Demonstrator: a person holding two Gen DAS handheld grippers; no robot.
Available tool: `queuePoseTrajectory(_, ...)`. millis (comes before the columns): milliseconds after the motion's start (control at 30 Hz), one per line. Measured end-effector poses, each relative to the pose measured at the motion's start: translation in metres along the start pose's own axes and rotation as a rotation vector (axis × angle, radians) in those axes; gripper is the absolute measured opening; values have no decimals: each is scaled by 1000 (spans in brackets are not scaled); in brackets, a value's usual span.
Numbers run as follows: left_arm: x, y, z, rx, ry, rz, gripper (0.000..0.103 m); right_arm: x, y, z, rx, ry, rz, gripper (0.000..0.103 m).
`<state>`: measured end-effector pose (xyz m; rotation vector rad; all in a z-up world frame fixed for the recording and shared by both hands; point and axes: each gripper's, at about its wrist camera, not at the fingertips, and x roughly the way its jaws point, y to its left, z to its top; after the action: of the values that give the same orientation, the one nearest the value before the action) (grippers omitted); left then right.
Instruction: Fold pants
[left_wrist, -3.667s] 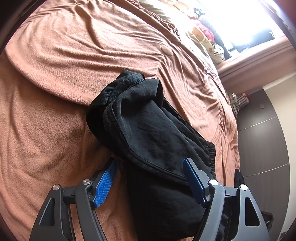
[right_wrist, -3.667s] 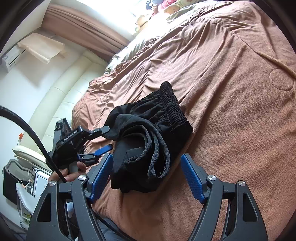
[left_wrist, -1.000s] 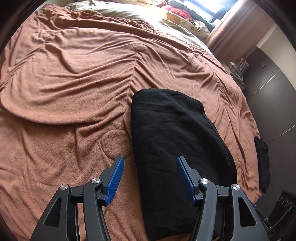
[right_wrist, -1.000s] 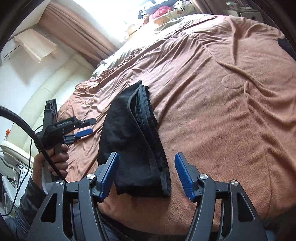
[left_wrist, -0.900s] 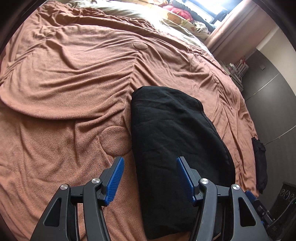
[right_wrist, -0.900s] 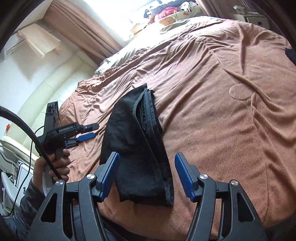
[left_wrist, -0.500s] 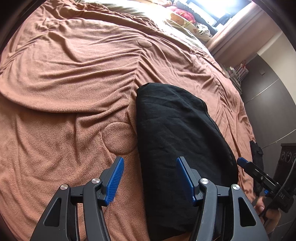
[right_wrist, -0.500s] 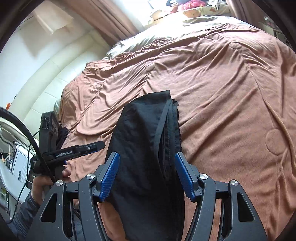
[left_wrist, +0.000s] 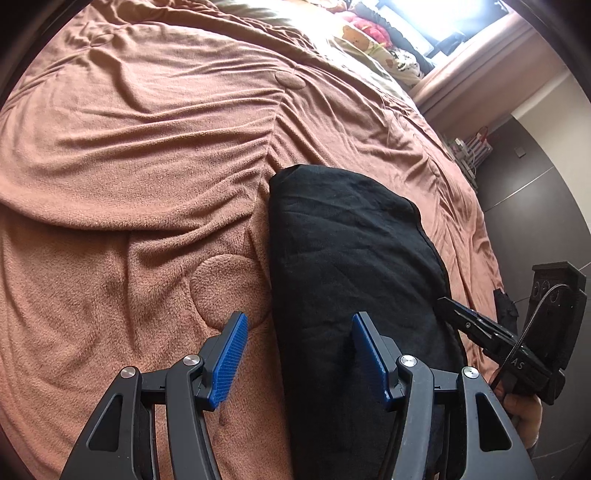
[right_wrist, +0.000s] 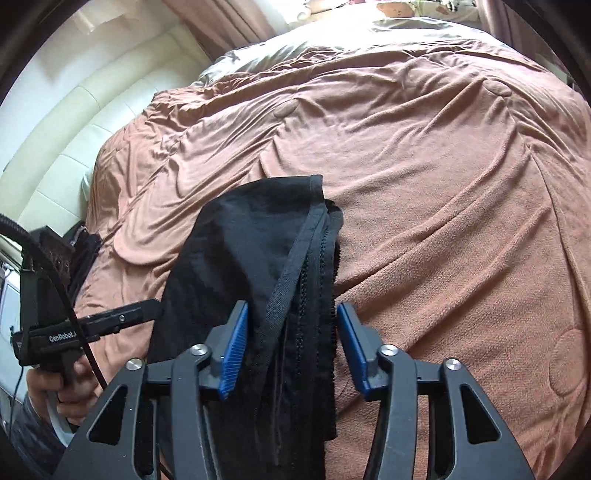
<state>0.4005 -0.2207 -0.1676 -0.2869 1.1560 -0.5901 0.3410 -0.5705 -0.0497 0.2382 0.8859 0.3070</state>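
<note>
Looking along the left gripper (left_wrist: 297, 354) in the left wrist view, the folded black pants (left_wrist: 354, 258) are lying as a long dark bundle on the brown blanket (left_wrist: 129, 155), their long axis running away from the camera toward the far side of the bed. The left jaws are standing apart, gripping nothing: one blue pad is hanging over bare blanket, the other over the black cloth, so the near left edge of the bundle is sitting between them without being pinched. At the right edge of this view the right gripper (left_wrist: 448, 304) is coming in beside the bundle's other long edge, carried by a hand (left_wrist: 521, 402). In the right wrist view, the right gripper (right_wrist: 290, 338) is pointing straight along the pants (right_wrist: 240, 258), and the stacked hems and seams of their right edge are lying between its blue pads; the jaws are closing, though the pads are not yet pressing the cloth. The left gripper (right_wrist: 147, 306) is showing at the left, tips at the bundle's opposite edge. Judging by this, the right hand is the nearer to a grip, and the coming move is turning on each tool taking its own near corner. No container is showing in either view.
</note>
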Motion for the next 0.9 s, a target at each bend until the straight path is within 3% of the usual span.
queuePoseTrajectory(133,4,4,8,-26,-11,-26,61,1,-12,-1,44,1,27,16)
queuePoseTrajectory(367,18,11,11,-70,20,-70,57,1,-31,0,121,5,129,16)
queuePoseTrajectory(467,18,13,9,-76,21,-103,56,0,-43,1,164,1,214,23)
queuePoseTrajectory(533,19,14,9,-78,21,-108,56,4,-50,1,188,1,280,48)
queuePoseTrajectory(600,19,15,9,-80,16,-118,56,8,-53,2,192,6,304,63)
queuePoseTrajectory(767,22,13,12,-80,13,-131,53,26,-63,2,211,48,297,63)
queuePoseTrajectory(900,31,15,15,-93,28,-131,52,41,-72,5,245,81,359,63)
